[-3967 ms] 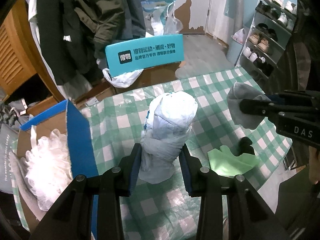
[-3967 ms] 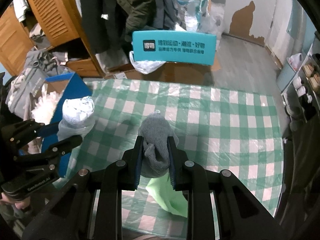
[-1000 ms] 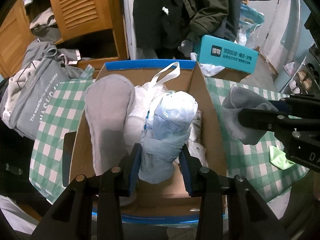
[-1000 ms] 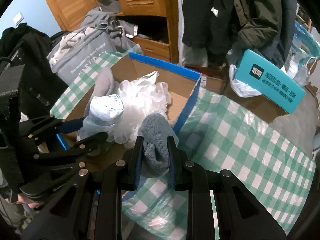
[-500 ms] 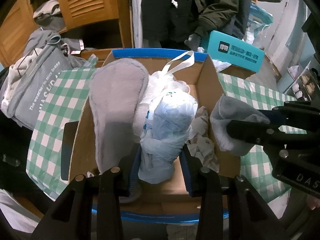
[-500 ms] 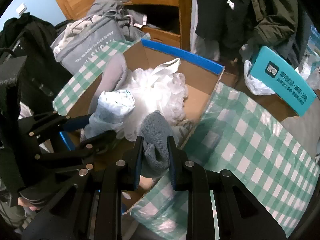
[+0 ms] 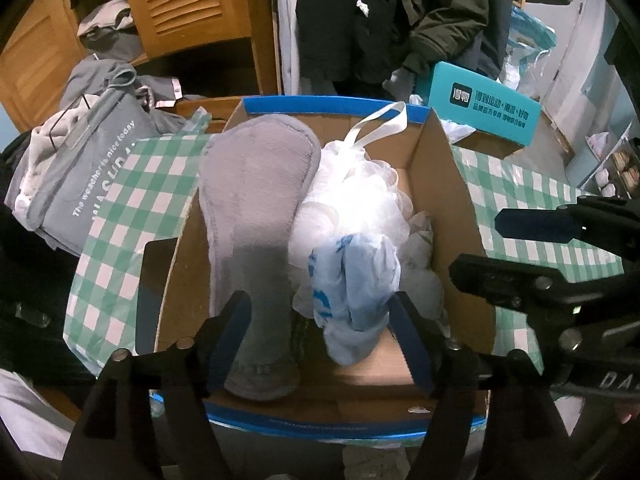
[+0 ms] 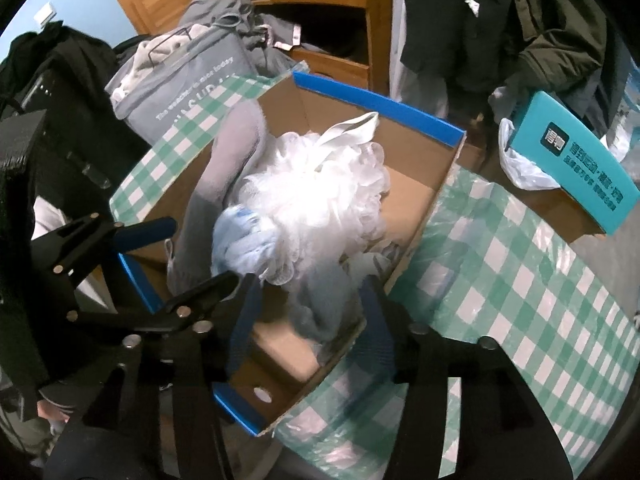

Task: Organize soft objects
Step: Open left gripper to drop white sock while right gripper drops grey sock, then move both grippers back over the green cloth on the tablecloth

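Observation:
An open cardboard box (image 7: pixel 448 184) with a blue rim holds a grey slipper (image 7: pixel 256 208) and a white mesh pouf (image 7: pixel 360 204). My left gripper (image 7: pixel 320 332) hangs over the box's near end, its jaws opening wide. A light blue wrapped bundle (image 7: pixel 352 280) sits loose between them, against the pouf. My right gripper (image 8: pixel 310 328) is over the box's near corner (image 8: pixel 304 384), jaws opening. A blurred grey sock (image 8: pixel 320 304) drops between its fingers without pad contact. The bundle (image 8: pixel 240 236) and the left gripper (image 8: pixel 176 260) show at the left of the right wrist view.
The box stands on a green checked tablecloth (image 8: pixel 500 280). A grey tote bag (image 7: pixel 80 184) of clothes lies left of it, and a teal carton (image 7: pixel 480 108) lies behind on the right. Wooden louvred doors (image 7: pixel 192 0) and dark hanging coats (image 7: pixel 380 12) stand at the back.
Both grippers carried their loads from the table to over the box. Since half a second ago both have opened, letting go of the blue bundle and the grey sock into the box.

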Tool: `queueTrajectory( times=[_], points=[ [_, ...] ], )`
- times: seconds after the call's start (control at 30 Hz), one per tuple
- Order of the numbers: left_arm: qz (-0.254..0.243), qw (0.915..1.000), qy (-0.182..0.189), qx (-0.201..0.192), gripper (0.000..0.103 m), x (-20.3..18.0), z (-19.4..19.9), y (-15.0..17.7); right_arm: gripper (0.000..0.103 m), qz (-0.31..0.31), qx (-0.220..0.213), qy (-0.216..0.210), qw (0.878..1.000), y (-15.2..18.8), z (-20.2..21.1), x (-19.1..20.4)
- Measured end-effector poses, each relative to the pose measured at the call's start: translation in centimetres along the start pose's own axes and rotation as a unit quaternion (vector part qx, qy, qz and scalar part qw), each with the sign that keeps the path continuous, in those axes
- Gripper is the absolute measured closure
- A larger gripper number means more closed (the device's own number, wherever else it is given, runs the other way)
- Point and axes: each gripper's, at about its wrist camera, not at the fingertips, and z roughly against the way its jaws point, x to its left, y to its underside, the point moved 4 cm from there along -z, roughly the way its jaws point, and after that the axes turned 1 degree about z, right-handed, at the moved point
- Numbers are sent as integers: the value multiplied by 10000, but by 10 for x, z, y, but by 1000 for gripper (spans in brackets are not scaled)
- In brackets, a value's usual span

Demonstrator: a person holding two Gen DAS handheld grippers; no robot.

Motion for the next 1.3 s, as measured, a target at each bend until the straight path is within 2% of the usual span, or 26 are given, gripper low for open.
queueTrajectory(
  times=[0.13, 0.7, 1.3],
  points=[
    [30, 10000, 47, -17, 24, -1, 3, -2, 45, -117, -42, 75, 9999, 0, 6, -9],
    [-275, 9995, 136, -65, 23, -27, 5, -3, 43, -357, -138, 292, 9988, 11, 26, -34],
    [-676, 9973, 291, -80, 23, -72, 9, -5, 42, -711, -143, 573, 9957, 42, 46, -77]
  ],
)
